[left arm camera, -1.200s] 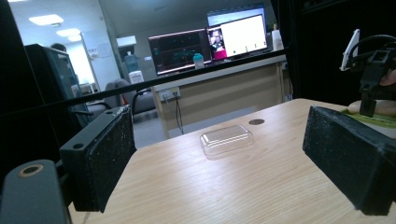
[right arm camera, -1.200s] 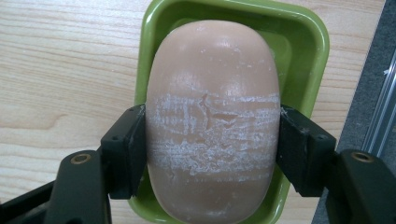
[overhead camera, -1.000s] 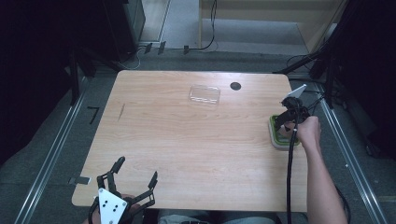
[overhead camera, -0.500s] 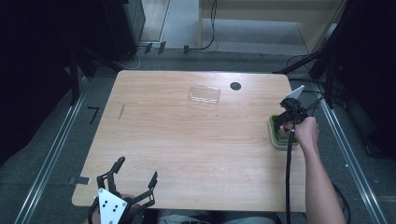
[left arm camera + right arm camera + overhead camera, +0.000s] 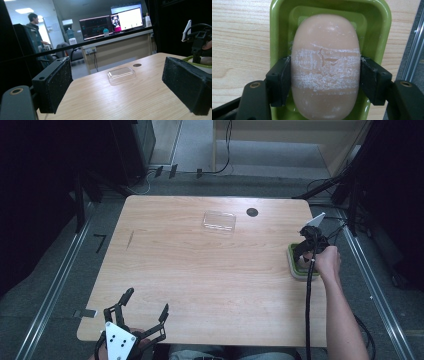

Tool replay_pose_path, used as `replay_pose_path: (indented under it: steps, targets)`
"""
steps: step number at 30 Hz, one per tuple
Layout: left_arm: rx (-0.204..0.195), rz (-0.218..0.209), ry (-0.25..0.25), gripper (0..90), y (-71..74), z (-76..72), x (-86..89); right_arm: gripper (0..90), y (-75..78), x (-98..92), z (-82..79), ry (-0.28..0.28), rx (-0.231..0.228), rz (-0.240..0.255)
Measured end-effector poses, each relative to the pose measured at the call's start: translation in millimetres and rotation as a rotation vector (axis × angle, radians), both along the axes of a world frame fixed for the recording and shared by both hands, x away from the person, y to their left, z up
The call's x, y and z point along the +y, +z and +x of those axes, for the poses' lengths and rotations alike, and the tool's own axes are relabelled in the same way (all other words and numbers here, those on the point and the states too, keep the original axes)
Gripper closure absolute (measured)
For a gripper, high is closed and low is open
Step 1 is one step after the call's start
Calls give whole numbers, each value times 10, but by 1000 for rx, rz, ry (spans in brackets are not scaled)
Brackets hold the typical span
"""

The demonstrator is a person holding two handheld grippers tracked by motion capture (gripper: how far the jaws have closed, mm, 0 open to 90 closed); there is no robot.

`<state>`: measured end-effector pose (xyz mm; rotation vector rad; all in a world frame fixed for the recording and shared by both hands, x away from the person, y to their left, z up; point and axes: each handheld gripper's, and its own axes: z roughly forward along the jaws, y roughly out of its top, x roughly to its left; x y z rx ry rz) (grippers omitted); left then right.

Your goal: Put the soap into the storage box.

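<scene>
A pale pink bar of soap [image 5: 325,67] lies in a green soap dish [image 5: 279,30] at the table's right edge. My right gripper [image 5: 325,82] is shut on the soap, its two pads pressing the bar's long sides; from above, the right gripper [image 5: 306,251] points down into the green dish [image 5: 294,265]. A clear plastic lid [image 5: 219,221] rests at the far middle of the table, the same lid [image 5: 121,74] lying ahead of my left gripper. My left gripper [image 5: 144,309] hangs open over the near left corner with nothing between its pads [image 5: 56,85].
A small black round disc [image 5: 252,212] sits on the table [image 5: 200,270] beyond the lid. Metal rails run along the floor on both sides. In the left gripper view, a desk with monitors [image 5: 110,22] and a person [image 5: 33,22] stand far behind.
</scene>
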<state>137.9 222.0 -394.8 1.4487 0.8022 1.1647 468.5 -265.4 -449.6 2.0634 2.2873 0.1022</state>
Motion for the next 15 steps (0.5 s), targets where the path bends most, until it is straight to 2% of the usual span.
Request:
replay_pose_path:
  steps: [7, 15]
  targets:
    - [1, -1, 0, 99, 0, 1, 1, 332, -8, -2, -2, -5, 8, 3]
    - [0, -1, 0, 99, 0, 1, 1, 323, 8, -2, -11, -3, -2, 0]
